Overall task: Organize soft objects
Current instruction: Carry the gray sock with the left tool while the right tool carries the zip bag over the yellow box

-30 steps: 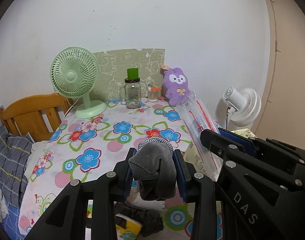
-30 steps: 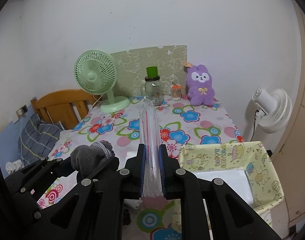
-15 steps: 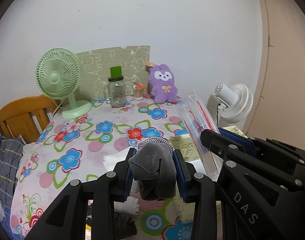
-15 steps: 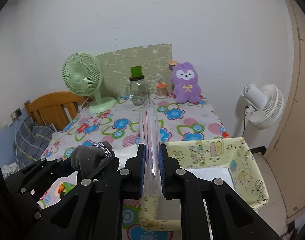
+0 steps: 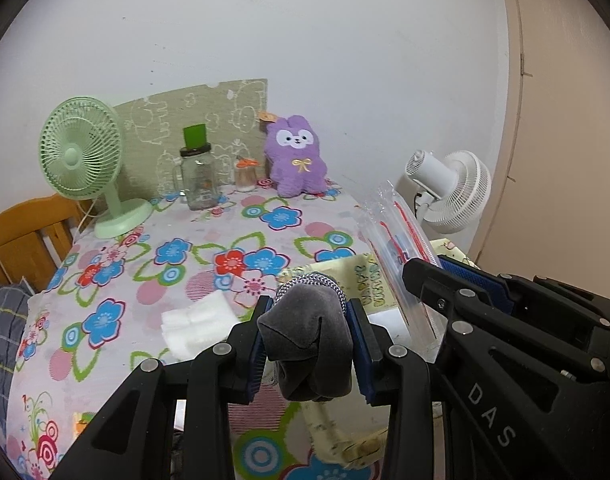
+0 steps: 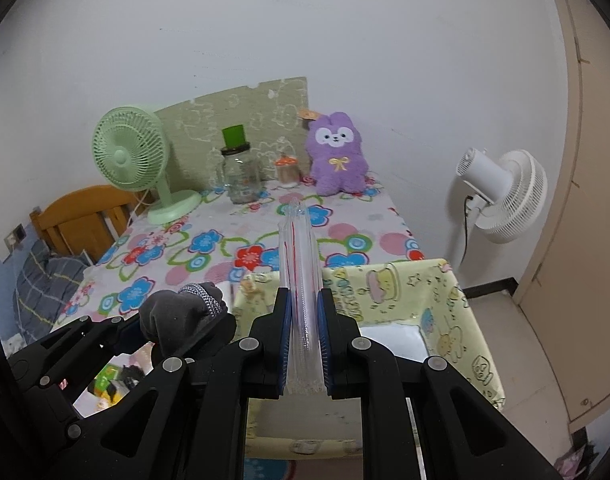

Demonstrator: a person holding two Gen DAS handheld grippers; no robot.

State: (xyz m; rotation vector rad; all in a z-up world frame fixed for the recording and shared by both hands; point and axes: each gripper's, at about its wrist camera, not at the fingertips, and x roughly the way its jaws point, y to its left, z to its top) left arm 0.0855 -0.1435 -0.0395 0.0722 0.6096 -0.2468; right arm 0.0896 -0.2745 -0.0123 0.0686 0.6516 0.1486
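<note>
My left gripper (image 5: 307, 344) is shut on a rolled grey sock (image 5: 309, 340) with a striped cuff, held above the table's front edge; the sock also shows in the right wrist view (image 6: 181, 316). My right gripper (image 6: 303, 344) is shut on a clear plastic zip bag (image 6: 301, 264) with a red line, standing edge-on; the bag also shows in the left wrist view (image 5: 401, 256). A yellow cartoon-print fabric box (image 6: 445, 304) with a white bottom sits below and right of both grippers. A folded white cloth (image 5: 197, 324) lies on the table.
The floral tablecloth table (image 5: 145, 264) carries a green desk fan (image 5: 85, 164), a glass jar with a green lid (image 5: 199, 176), a small orange-capped jar (image 5: 247, 174) and a purple plush (image 5: 299, 160) at the back. A white standing fan (image 6: 501, 196) is at the right, a wooden bed frame (image 6: 81, 216) at the left.
Both grippers have moved right and back with their loads, so the yellow box has come into fuller view beneath them. Neither grip has changed.
</note>
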